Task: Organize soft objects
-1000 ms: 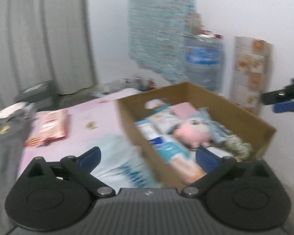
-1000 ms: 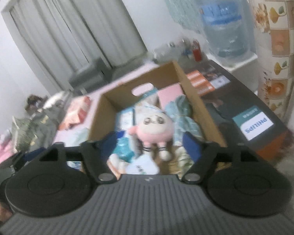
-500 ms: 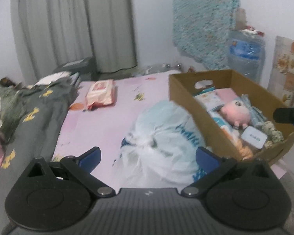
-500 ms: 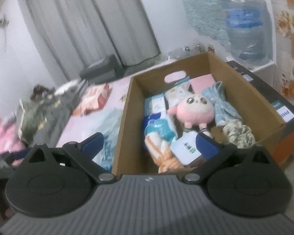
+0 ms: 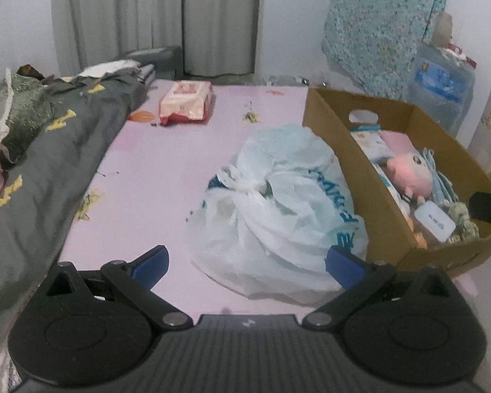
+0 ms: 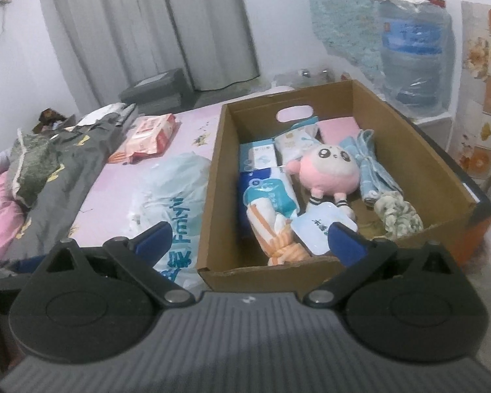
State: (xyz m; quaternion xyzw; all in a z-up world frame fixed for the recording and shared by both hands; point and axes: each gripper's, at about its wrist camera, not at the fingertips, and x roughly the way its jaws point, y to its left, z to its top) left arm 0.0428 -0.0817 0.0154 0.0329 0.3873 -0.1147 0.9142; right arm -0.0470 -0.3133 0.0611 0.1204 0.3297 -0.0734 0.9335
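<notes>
A cardboard box sits at the bed's right edge and holds a pink plush toy, tissue packs, a blue cloth and a floral scrunchie. The box also shows in the left wrist view. A tied white plastic bag lies on the pink sheet just left of the box. A red wet-wipes pack lies farther back. My left gripper is open and empty in front of the bag. My right gripper is open and empty above the box's near edge.
A grey blanket with yellow patches covers the bed's left side. A water jug stands behind the box by the wall. Grey curtains hang at the back. A dark carton lies under the box's right side.
My left gripper has swung left and pulled back, so the bag and the bed now fill its view. My right gripper has drawn back from the box and opened wider.
</notes>
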